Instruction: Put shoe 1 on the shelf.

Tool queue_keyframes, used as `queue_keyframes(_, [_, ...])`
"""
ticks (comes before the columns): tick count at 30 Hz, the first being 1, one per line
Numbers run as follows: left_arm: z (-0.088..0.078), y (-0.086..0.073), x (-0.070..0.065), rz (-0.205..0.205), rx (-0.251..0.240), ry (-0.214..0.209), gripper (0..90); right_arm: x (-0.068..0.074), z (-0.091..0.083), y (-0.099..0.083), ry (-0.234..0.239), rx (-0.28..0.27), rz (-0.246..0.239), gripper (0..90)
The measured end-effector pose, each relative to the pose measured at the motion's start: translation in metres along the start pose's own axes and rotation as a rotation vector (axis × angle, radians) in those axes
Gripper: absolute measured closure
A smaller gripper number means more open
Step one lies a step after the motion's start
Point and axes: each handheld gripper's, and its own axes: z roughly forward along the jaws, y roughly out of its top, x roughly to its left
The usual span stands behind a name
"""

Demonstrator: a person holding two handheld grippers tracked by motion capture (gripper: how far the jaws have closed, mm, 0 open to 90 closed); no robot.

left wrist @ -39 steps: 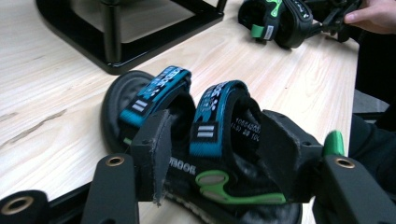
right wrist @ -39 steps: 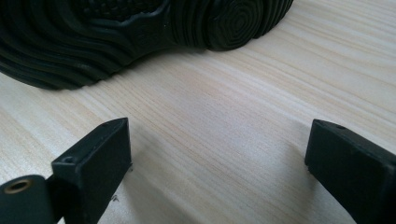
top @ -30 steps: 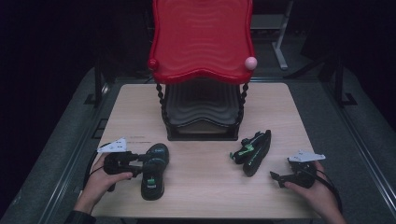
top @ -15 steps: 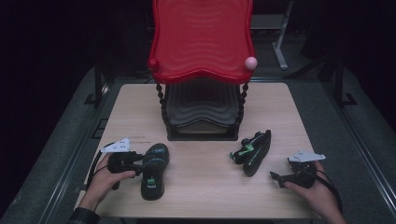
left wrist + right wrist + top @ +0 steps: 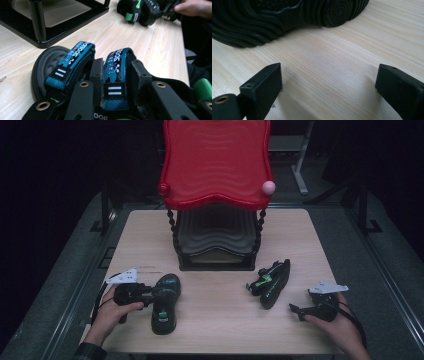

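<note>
The left gripper [image 5: 116, 82] has its jaws around one blue strap [image 5: 115, 75] of the sandal [image 5: 50, 70]. The jaws have just been closing. The strap hides the pads, so I cannot tell if they press on it. The bottom edge cuts off the sandal's heel at 6 o'clock.

From above, the rack [image 5: 216, 185] has a red top that covers its back shelves at 12 o'clock. The other sandal [image 5: 270, 281] lies on its side there, too small to read.

In the right gripper view, the top edge cuts off a black sole [image 5: 282, 17] at 12 o'clock.
</note>
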Motion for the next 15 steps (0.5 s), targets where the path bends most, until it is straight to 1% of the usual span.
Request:
queue_keyframes(2, [0.0, 0.0, 0.0, -0.001, -0.003, -0.004, 67.2, 0.0, 0.0, 0.0, 0.0, 0.0, 0.001, 6.3])
queue_keyframes(4, [-0.001, 0.001, -0.001, -0.003, -0.026, -0.021, 67.3, 0.0, 0.0, 0.0, 0.0, 0.0, 0.0, 6.3])
queue_keyframes(7, [-0.003, 0.003, -0.003, -0.002, -0.043, -0.03, 67.3, 0.0, 0.0, 0.0, 0.0, 0.0, 0.0, 6.3])
queue_keyframes(8, [-0.005, 0.006, -0.005, 0.004, -0.056, -0.035, 67.4, 0.0, 0.0, 0.0, 0.0, 0.0, 0.001, 6.3])
queue_keyframes(11, [-0.007, 0.012, -0.008, 0.015, -0.071, -0.046, 67.4, 0.0, 0.0, 0.0, 0.0, 0.0, 0.0, 6.3])
queue_keyframes(13, [-0.008, 0.017, -0.011, 0.022, -0.078, -0.055, 67.4, 0.0, 0.0, 0.0, 0.0, 0.0, 0.0, 6.3])
queue_keyframes(14, [-0.008, 0.017, -0.011, 0.022, -0.078, -0.055, 67.4, 0.0, 0.0, 0.0, 0.0, 0.0, 0.0, 6.4])
queue_keyframes(15, [-0.009, 0.023, -0.014, 0.028, -0.087, -0.066, 67.4, 0.0, 0.0, 0.0, 0.0, 0.0, 0.0, 6.4])
